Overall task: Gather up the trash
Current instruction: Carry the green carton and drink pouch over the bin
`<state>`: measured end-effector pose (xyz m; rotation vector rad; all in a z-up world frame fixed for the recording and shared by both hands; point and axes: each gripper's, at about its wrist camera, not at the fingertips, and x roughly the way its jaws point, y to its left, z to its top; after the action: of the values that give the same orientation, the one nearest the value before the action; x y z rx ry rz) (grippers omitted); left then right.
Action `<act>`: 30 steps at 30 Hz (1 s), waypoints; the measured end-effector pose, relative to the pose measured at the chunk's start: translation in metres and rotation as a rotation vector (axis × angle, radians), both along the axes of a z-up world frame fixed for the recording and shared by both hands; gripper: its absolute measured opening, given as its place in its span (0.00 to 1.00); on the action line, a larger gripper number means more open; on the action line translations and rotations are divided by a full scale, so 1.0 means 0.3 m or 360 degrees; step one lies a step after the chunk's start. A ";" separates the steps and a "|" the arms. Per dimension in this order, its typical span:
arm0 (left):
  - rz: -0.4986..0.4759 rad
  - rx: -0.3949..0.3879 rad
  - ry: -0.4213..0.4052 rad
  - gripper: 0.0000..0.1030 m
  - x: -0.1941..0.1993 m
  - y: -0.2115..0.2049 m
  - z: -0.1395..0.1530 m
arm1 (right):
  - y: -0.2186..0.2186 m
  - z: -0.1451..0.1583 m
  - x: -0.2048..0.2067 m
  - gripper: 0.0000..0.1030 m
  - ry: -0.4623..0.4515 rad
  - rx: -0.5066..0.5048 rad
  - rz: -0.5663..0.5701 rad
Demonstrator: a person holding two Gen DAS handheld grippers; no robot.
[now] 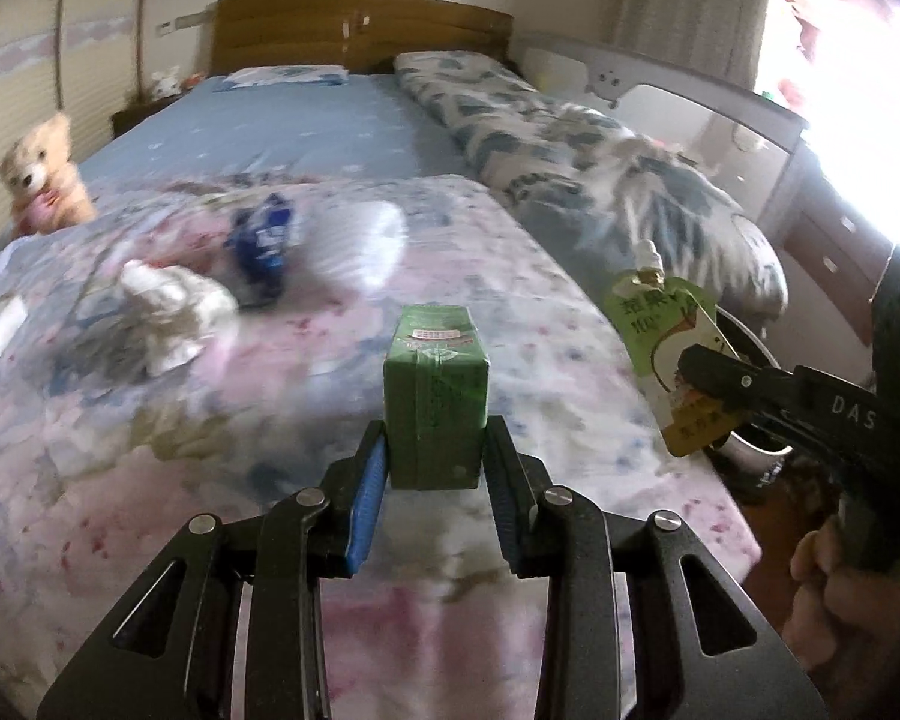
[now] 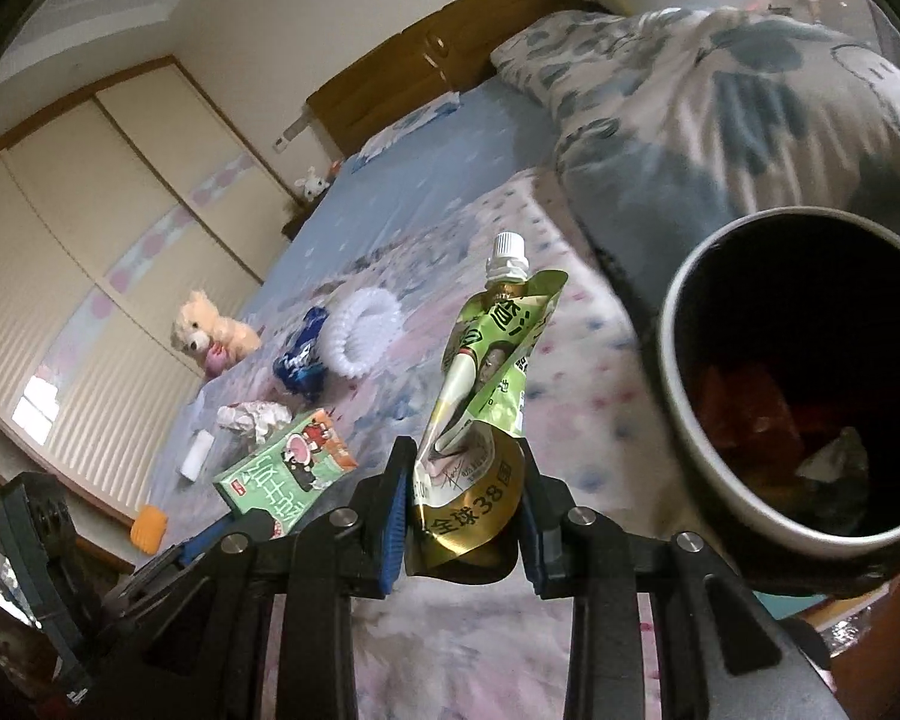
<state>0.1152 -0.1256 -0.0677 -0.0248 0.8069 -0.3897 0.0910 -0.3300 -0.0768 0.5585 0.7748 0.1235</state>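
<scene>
Both tongs loaded with trash over the bed.

We see the bed (image 1: 390,312) with its floral cover, then the dark trash bin (image 2: 810,396) just beside its edge, near our right tongs (image 2: 462,516), which are clamped on a crumpled green drink pouch (image 2: 486,372). Our left tongs (image 1: 435,468) grip a green juice carton (image 1: 435,396), held above the bed. A blue wrapper (image 1: 264,252) and crumpled tissue (image 1: 168,312) lie on the cover.
</scene>
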 end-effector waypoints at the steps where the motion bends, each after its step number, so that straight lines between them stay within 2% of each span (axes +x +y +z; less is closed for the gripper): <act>1: -0.0017 -0.0002 -0.0003 0.30 -0.003 -0.016 0.003 | -0.014 0.004 -0.011 0.30 -0.0006 -0.0005 -0.0012; 19: -0.0220 -0.0002 -0.0033 0.30 -0.029 -0.239 0.032 | -0.248 0.007 -0.140 0.30 -0.0016 -0.0009 -0.0230; 30: -0.0332 -0.0003 -0.0060 0.30 -0.040 -0.358 0.056 | -0.338 -0.014 -0.185 0.30 0.0005 0.0004 -0.0322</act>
<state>0.1032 -0.2331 -0.0509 0.0654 0.7743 -0.5862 0.0354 -0.4315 -0.0811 0.6364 0.7171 -0.0630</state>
